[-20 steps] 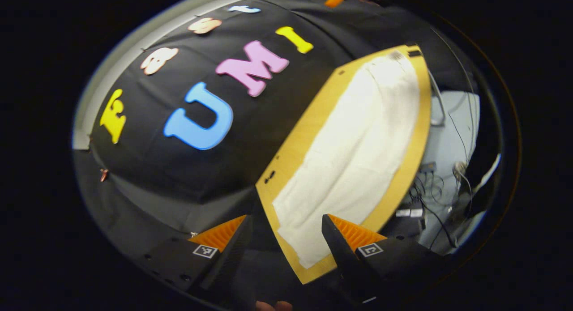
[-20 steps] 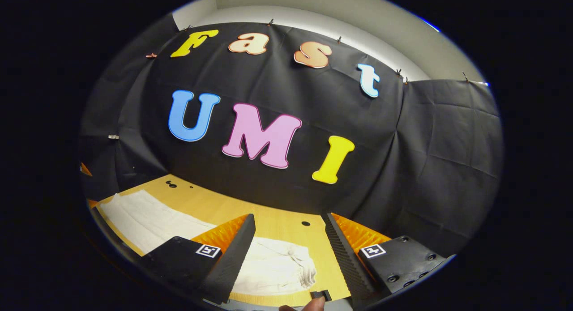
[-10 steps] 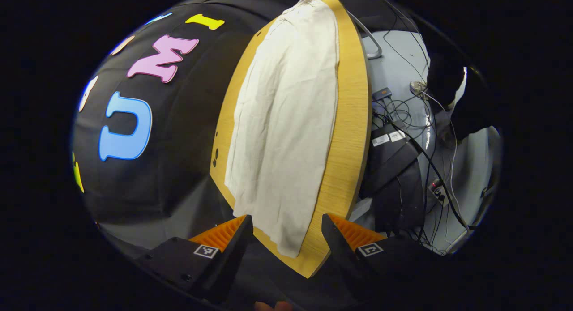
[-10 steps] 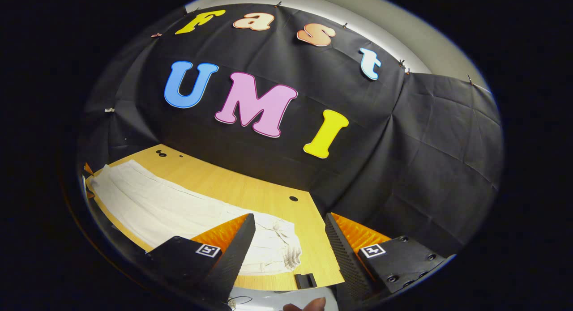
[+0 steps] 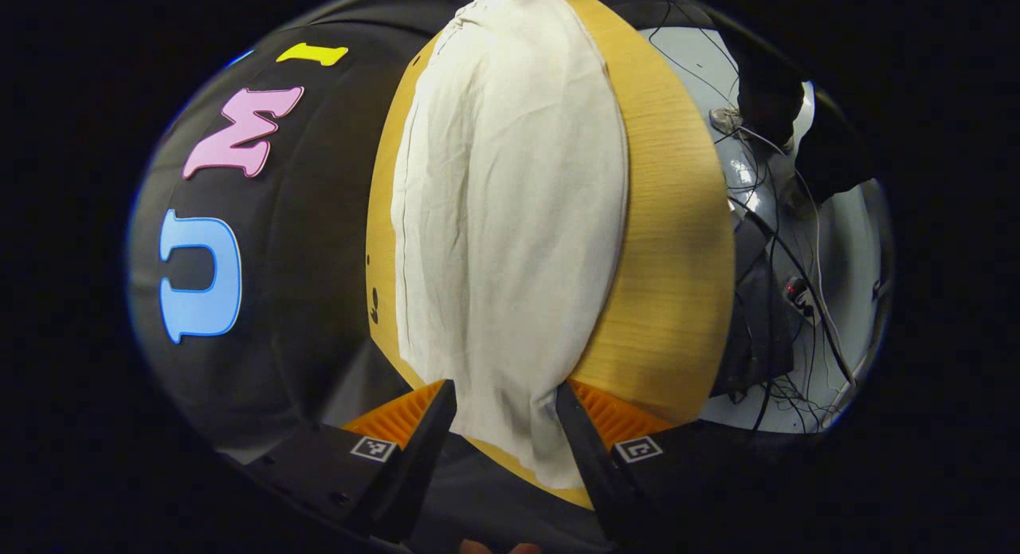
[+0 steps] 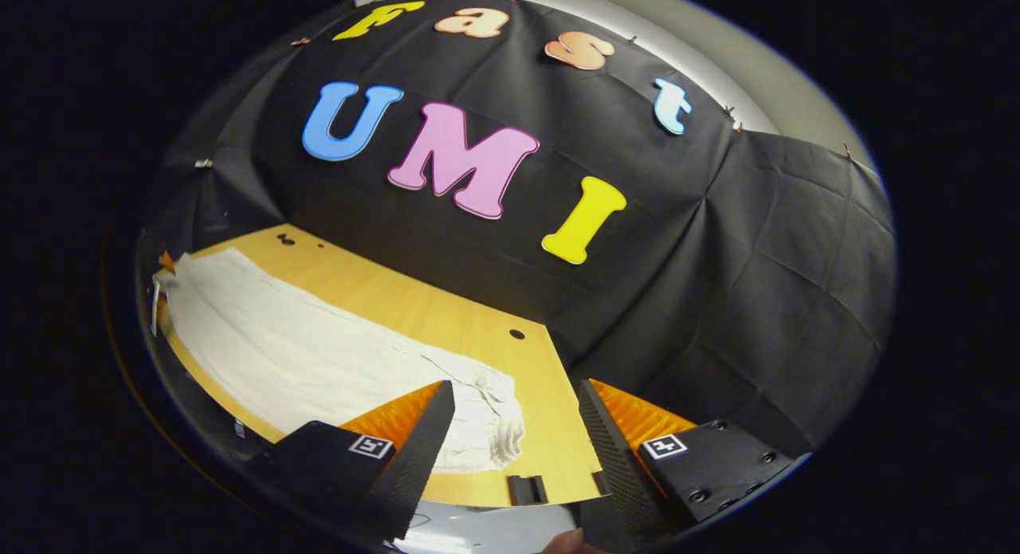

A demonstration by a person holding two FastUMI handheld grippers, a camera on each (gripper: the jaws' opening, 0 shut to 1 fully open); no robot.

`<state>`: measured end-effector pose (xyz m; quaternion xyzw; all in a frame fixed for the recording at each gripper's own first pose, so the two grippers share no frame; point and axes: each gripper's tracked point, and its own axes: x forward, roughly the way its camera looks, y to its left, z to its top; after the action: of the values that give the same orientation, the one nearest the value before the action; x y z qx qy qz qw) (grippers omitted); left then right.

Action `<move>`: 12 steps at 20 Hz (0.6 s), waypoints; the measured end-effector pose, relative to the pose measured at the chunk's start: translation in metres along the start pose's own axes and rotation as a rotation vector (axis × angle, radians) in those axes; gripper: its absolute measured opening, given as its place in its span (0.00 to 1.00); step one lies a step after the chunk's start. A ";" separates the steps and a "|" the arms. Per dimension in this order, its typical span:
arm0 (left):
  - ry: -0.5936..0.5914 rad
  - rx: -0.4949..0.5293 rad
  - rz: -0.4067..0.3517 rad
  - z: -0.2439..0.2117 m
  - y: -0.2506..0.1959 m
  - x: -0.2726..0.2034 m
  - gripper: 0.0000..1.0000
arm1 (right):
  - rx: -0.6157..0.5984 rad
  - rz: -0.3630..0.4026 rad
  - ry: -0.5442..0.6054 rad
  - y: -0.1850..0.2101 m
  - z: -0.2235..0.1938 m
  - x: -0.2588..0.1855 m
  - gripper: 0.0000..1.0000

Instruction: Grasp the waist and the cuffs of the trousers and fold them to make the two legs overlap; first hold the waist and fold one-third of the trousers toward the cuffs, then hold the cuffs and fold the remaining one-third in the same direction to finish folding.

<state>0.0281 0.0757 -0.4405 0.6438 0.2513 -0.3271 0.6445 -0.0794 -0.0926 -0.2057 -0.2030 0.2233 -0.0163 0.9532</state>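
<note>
Cream cotton trousers lie flat along the wooden table, looking light, limp and wrinkle-prone, best pinched at the cuff hem between the left gripper, jaws apart, and at the gathered waist near the right gripper, jaws apart too.

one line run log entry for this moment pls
trousers flat on table | left gripper open at cuffs | right gripper open near waist
</note>
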 end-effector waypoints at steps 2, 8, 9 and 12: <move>0.026 0.032 -0.008 0.003 0.002 0.017 0.76 | -0.173 0.030 -0.002 -0.011 -0.024 0.020 0.97; 0.078 0.031 -0.044 0.006 -0.003 0.032 0.23 | -0.665 0.276 -0.009 0.030 -0.115 0.046 0.97; 0.082 0.018 -0.046 0.008 -0.002 0.033 0.11 | -0.733 0.334 -0.018 0.042 -0.132 0.049 0.97; 0.078 -0.102 -0.100 0.004 -0.002 0.034 0.05 | -0.847 0.441 -0.029 0.062 -0.165 0.064 0.97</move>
<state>0.0487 0.0681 -0.4669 0.6090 0.3246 -0.3201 0.6491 -0.0967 -0.1062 -0.3915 -0.5218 0.2349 0.2815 0.7703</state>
